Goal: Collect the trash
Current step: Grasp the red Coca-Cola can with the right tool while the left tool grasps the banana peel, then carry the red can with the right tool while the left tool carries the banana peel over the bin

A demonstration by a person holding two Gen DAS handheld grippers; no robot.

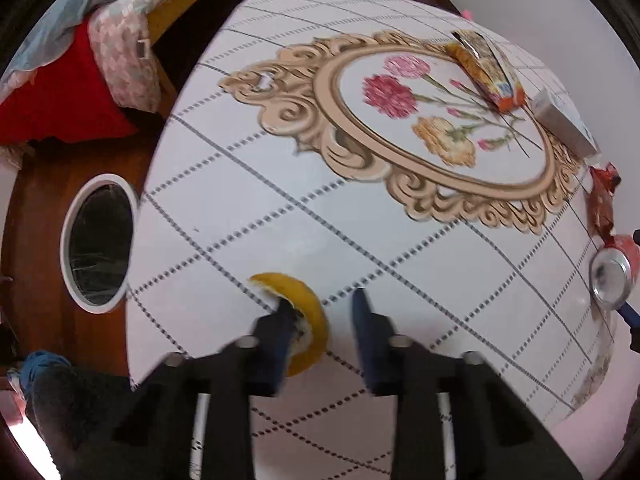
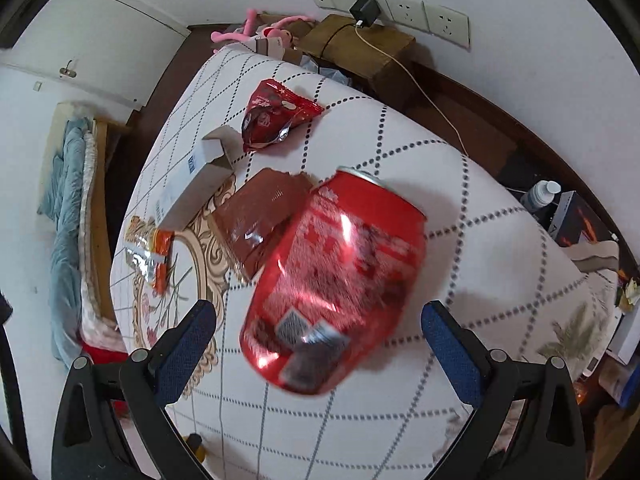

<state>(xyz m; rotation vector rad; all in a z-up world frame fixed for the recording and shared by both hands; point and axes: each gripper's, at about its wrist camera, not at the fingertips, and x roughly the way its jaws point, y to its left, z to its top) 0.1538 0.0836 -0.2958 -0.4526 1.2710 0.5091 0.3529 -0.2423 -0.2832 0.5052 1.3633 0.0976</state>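
In the left wrist view a yellow citrus peel [image 1: 304,308] lies on the white table [image 1: 248,216] right at my left gripper [image 1: 322,304]. The jaws stand apart; the left finger [image 1: 280,332] rests against the peel, and the peel is not clamped. In the right wrist view a red soda can [image 2: 336,280] lies on its side on the table between the wide-open fingers of my right gripper [image 2: 320,316], untouched. The can also shows in the left wrist view [image 1: 614,272] at the far right.
A white-rimmed bin [image 1: 98,242] stands on the floor left of the table. Also on the table: a brown wrapper [image 2: 260,220], a red snack bag [image 2: 276,114], a white carton [image 2: 196,180] and an orange packet [image 2: 148,256]. A bed is beyond.
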